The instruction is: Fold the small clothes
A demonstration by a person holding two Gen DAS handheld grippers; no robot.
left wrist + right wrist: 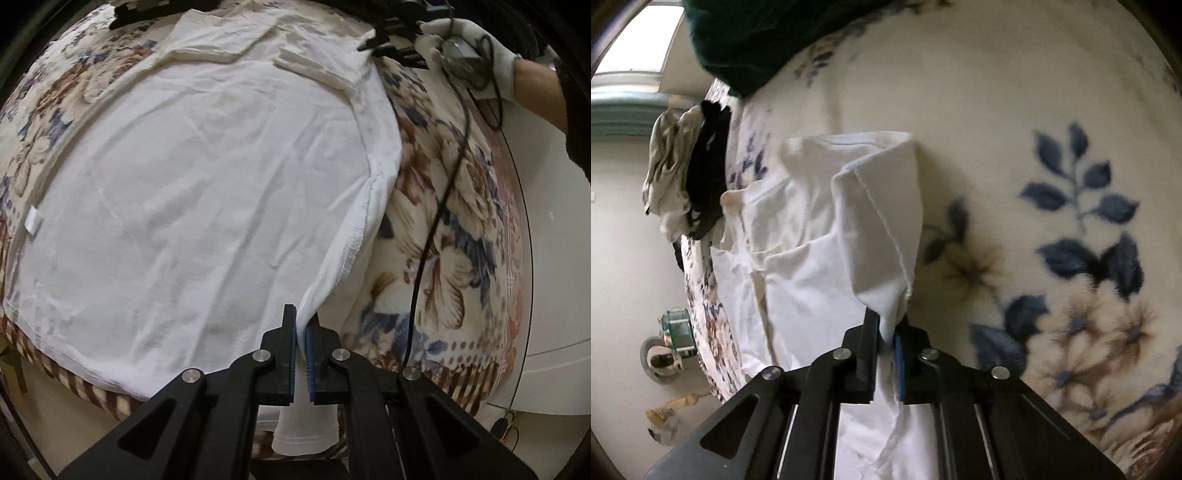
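Observation:
A white T-shirt (207,192) lies spread on a floral blanket (454,206). My left gripper (301,325) is shut on the shirt's near right edge, with cloth hanging down between the blue pads. The right gripper (373,42), held by a white-gloved hand (469,48), pinches the shirt's far right corner near a sleeve (317,66). In the right wrist view my right gripper (886,328) is shut on a bunched, raised fold of the white shirt (820,266), with a stitched seam running up from the jaws.
A black cable (439,206) trails over the blanket on the right. A dark green cloth (768,40) and a pile of black and patterned clothes (687,173) lie at the blanket's far end. A white wall (546,229) borders the right.

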